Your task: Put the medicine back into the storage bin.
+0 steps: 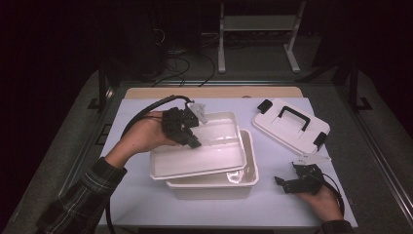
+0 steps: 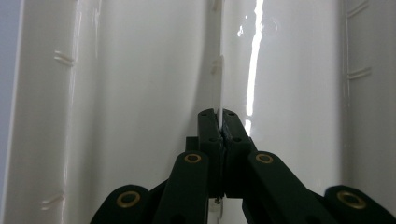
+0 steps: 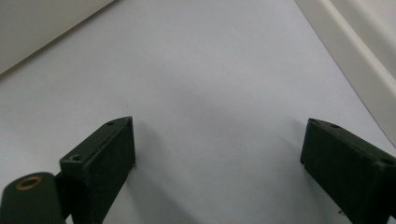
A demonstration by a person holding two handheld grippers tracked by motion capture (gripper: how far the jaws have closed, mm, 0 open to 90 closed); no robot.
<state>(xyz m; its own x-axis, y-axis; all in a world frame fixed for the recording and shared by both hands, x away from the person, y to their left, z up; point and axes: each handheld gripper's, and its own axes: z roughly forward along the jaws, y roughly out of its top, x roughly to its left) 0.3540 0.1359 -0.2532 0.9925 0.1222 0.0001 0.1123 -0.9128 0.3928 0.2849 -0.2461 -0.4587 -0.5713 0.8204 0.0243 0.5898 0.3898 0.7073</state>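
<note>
Pinching the tray's [image 1: 204, 156] thin divider wall, the left gripper [image 2: 219, 122] is holding it tilted over the bin [image 1: 214, 185]. The right gripper [image 3: 217, 154] is resting on the counter [image 3: 210, 70] — fingers spread wide, nothing between them.

- We see the tray [image 1: 204, 158] resting tilted on the box [image 1: 214, 185] at mid surface [image 1: 146, 204].
- We see the lid [image 1: 290, 124] behind and right of the box.
- The right claw [image 1: 281, 184] sits right of the box.

White tray [image 1: 195, 163], white lid [image 1: 287, 127] black handle, plaid sleeve [image 1: 80, 197].
</note>
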